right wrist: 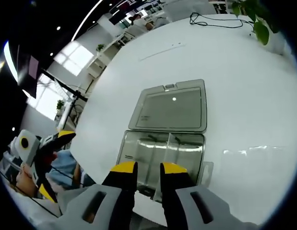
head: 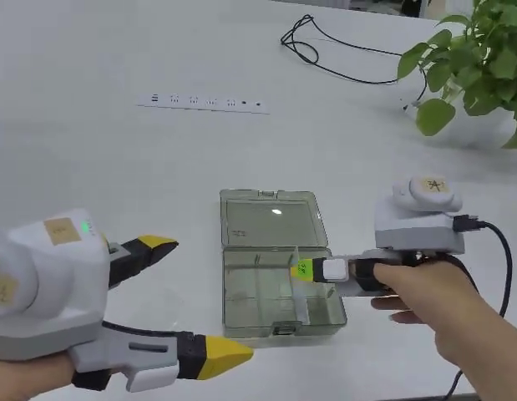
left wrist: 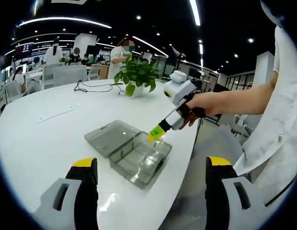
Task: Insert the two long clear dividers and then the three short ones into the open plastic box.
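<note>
White table [head: 116, 167], open plastic box [head: 233, 292] at centre: right gripper [head: 303, 269] over its right half, jaws nearly together (gripping the upright clear divider [head: 301, 305]? can't tell); left gripper [head: 206, 298] gapes wide, empty, left of it.

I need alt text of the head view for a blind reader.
An open plastic box lies on a white table, lid flat behind it, and the right gripper reaches its yellow tips over the box from the right. The left gripper hovers at lower left, jaws wide open. A power strip and a plant sit farther back.
</note>
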A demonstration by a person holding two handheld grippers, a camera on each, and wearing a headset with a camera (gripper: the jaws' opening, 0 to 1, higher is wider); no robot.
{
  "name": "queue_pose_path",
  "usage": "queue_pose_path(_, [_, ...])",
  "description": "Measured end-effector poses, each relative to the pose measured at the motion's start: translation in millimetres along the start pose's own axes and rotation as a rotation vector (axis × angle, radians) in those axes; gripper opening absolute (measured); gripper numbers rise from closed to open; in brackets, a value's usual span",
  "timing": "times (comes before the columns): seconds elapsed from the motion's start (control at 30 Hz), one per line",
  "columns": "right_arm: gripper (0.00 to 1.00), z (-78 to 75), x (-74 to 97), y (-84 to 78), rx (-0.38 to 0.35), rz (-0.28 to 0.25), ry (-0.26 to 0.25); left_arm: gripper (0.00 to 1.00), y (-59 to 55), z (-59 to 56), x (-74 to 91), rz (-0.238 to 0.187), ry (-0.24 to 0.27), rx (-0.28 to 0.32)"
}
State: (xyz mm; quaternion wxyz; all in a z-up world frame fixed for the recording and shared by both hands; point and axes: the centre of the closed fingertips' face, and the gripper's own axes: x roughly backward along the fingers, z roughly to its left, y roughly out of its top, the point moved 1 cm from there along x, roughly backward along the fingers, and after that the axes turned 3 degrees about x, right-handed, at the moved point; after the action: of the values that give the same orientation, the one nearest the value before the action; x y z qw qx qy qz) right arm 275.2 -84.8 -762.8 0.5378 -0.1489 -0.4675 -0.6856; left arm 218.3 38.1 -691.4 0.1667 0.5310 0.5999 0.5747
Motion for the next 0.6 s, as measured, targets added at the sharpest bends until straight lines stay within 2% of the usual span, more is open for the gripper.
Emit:
queue_pose_path(0.2, [0.26, 9.6, 16.7, 11.1, 0.043, -0.063, 0.052, 0.95, -1.5, -3.6, 5.4, -0.002, 0.027, 0.009])
queue_pose_path(0.3, [0.32, 10.7, 25.6, 17.3, 0.073, -0.106, 0.062, 0.95, -2.1, -4.4, 7.1, -0.003, 0.038, 0.018])
queue_pose_path(0.43, [0.35, 13.7, 37.8, 19.4, 0.089, -0.128, 0.096, 0.95, -3.1, -4.4, 9.0, -0.002, 0.055, 0.022])
queue_pose_path(0.6, [0.39, 27.7, 51.3, 18.3, 0.125, -0.147, 0.154, 0.95, -4.4, -5.8, 8.9, 0.005, 0.065, 0.027])
